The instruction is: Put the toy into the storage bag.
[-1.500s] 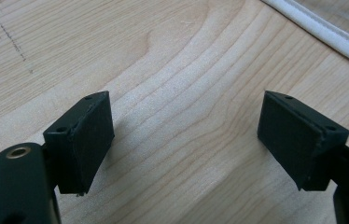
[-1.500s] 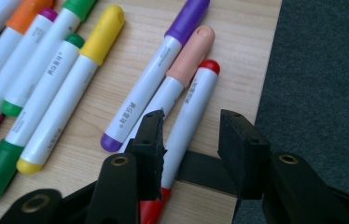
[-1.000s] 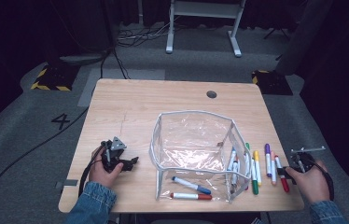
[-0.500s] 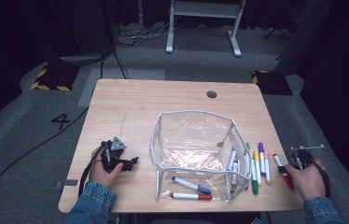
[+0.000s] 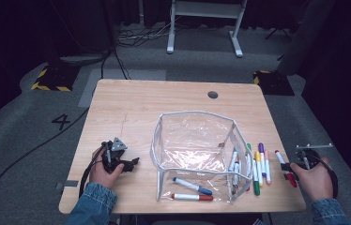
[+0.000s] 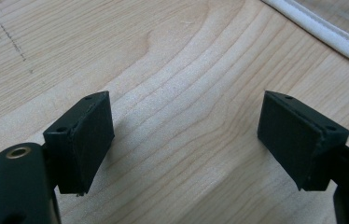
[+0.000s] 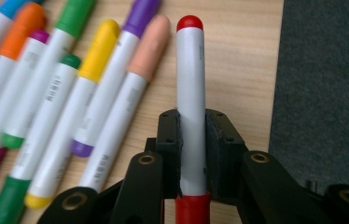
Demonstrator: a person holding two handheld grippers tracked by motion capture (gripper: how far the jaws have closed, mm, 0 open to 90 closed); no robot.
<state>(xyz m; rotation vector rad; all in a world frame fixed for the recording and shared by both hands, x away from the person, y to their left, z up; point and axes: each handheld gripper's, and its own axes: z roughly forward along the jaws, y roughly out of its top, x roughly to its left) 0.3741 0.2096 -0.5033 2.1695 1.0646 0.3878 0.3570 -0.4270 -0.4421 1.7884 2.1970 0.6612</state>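
Near the right edge of the wooden table (image 5: 164,103), toward its near right corner, the right hand-held gripper (image 7: 192,140) grasps a red marker (image 7: 190,79). Its jaws have just been closing, and their black pads now press on both sides of the marker's white barrel, close to the red cap at the end nearest the hand. From there the barrel runs straight out ahead of the jaws to a small red tip at its far end.

In the high view, the red marker (image 5: 284,165) lies low over the table with its long axis running from the near right corner toward the middle of the table, slanted away from the person and a little left. It sits just right of a row of loose markers (image 5: 258,164), roughly parallel to them, with a clear pouch (image 5: 194,154) beyond them at the table's centre.

The left hand-held gripper (image 5: 131,164) rests near the left edge, jaws spread wide with bare wood between them.
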